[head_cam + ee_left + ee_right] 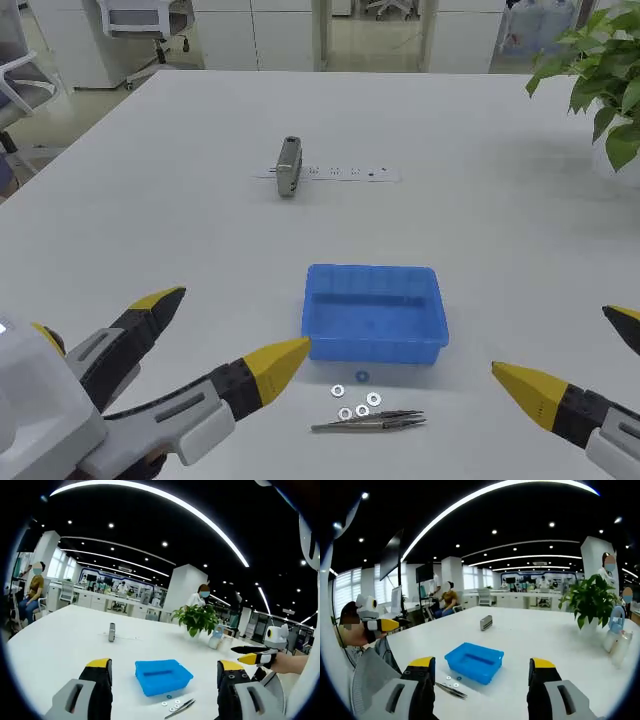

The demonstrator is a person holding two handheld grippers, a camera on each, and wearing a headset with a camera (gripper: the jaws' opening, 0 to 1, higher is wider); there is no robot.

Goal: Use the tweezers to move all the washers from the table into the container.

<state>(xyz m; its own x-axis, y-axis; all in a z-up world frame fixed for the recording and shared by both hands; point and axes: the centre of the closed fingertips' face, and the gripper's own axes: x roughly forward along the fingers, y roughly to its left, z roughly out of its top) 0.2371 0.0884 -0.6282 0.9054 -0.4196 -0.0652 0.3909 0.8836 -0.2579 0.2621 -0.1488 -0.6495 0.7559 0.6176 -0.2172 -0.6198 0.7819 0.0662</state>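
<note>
My left tongs [243, 318] gape wide, yellow tips gripping nothing; my right tongs [551, 341] are spread just as wide, empty too. Slim metal tweezers [370, 422] lie on the smooth white worktop [150, 220], small flat ring washers [360, 410] just beside them, near the rectangular blue plastic container [375, 348].

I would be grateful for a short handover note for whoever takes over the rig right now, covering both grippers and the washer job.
Left gripper: open, holding nothing, above the white table, left of the container.
Right gripper: open, holding nothing, off to the right.
Thin metal tweezers: lying on the table in front of the blue plastic container.
Four silver washers and one small blue washer: on the table between the tweezers and the container.
Done: nothing yet; the container looks empty.
Left: pick up the tweezers and move all five washers in.
</note>
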